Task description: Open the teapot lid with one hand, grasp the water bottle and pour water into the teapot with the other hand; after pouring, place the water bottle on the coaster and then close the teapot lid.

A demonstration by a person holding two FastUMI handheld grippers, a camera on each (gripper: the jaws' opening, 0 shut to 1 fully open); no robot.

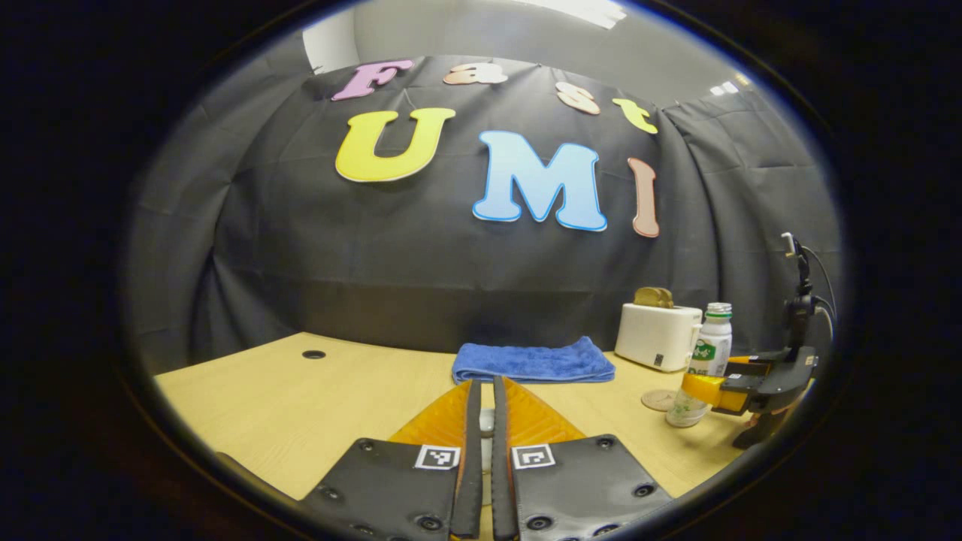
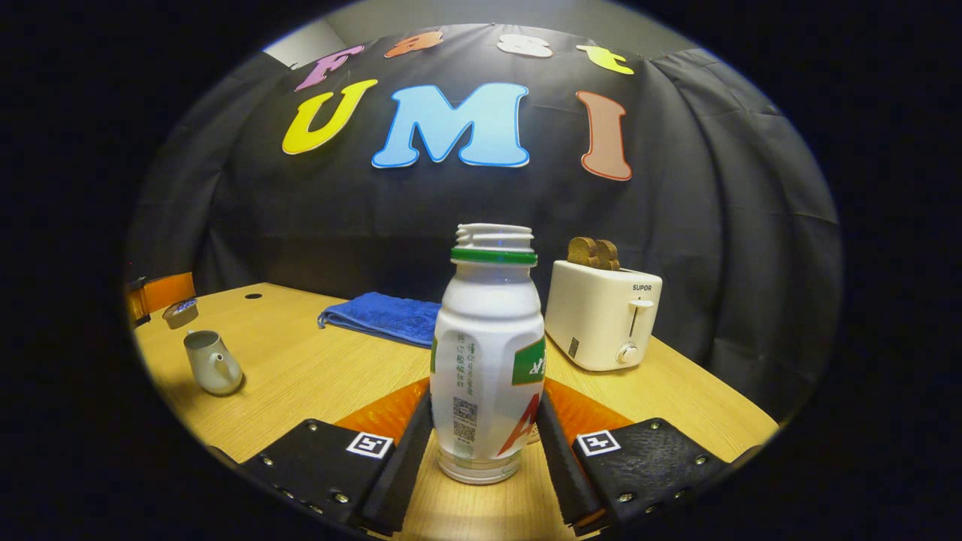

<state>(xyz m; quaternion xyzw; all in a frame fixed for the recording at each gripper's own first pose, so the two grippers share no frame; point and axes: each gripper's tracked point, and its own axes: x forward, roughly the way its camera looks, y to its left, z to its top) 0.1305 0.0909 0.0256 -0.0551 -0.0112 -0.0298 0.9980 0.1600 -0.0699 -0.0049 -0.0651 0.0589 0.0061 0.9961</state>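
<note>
The small pale teapot [image 2: 213, 364] stands lidless on the wooden table at the left of the right gripper view. Above and behind it, my left gripper [image 2: 161, 294] holds the teapot lid [image 2: 181, 312]. In the left gripper view its fingers are nearly together on a pale knob [image 1: 487, 423]. The white water bottle [image 2: 488, 353], green-collared and capless, stands upright between my right gripper's fingers, which press both its sides [image 2: 485, 432]. From the left gripper view, the bottle [image 1: 706, 353] and right gripper [image 1: 710, 391] sit far right, beside a round coaster [image 1: 658, 400].
A folded blue towel [image 1: 533, 362] lies at the back of the table. A white toaster [image 2: 603, 315] holding toast stands behind the bottle. A cable hole [image 1: 313, 354] is at the far left. A dark stand with cables [image 1: 798, 300] rises by the right edge.
</note>
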